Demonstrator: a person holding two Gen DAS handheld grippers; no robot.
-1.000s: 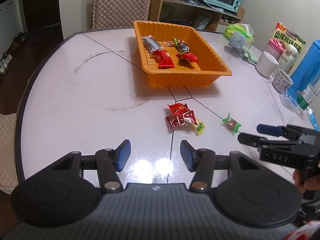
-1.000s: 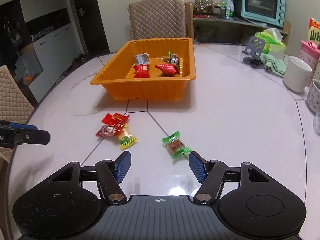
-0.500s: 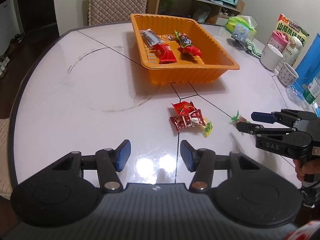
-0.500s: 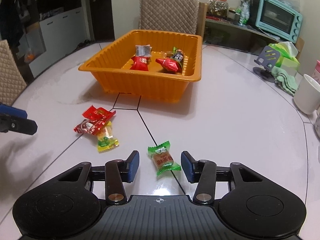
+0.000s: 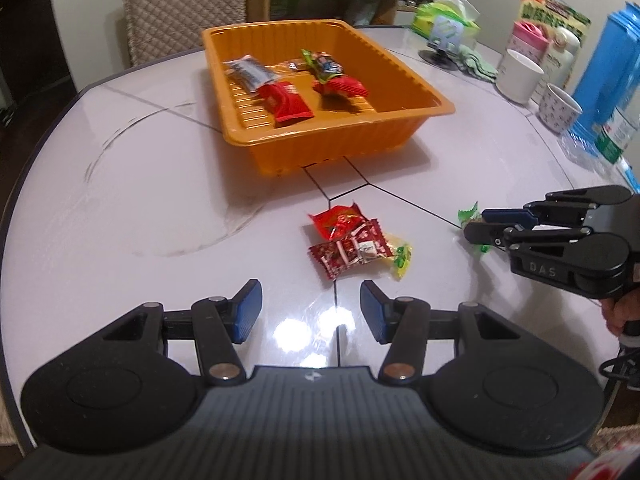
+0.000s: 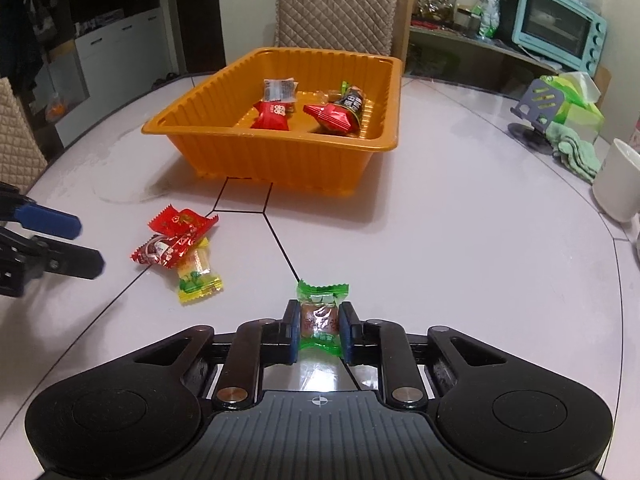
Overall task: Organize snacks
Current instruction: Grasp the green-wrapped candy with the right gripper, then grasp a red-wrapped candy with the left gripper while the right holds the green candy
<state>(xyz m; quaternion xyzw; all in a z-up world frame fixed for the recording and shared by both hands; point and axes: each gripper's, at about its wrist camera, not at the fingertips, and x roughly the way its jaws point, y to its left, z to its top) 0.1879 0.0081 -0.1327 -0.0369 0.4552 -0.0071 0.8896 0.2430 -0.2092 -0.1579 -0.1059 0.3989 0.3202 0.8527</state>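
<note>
Pick-up step: right gripper (image 6: 319, 330) pinches the green-wrapped brown candy (image 6: 321, 314), bottom centre of the right wrist view, low over the white table (image 6: 460, 240). Left gripper (image 5: 311, 308) fingers wide, empty. Next: carry to the ribbed orange plastic tray (image 6: 280, 160), upper centre.

Glossy white table (image 5: 120, 200) with orange tray (image 5: 332, 148), loose snack packets (image 5: 352, 240), white mugs (image 5: 520, 76).
</note>
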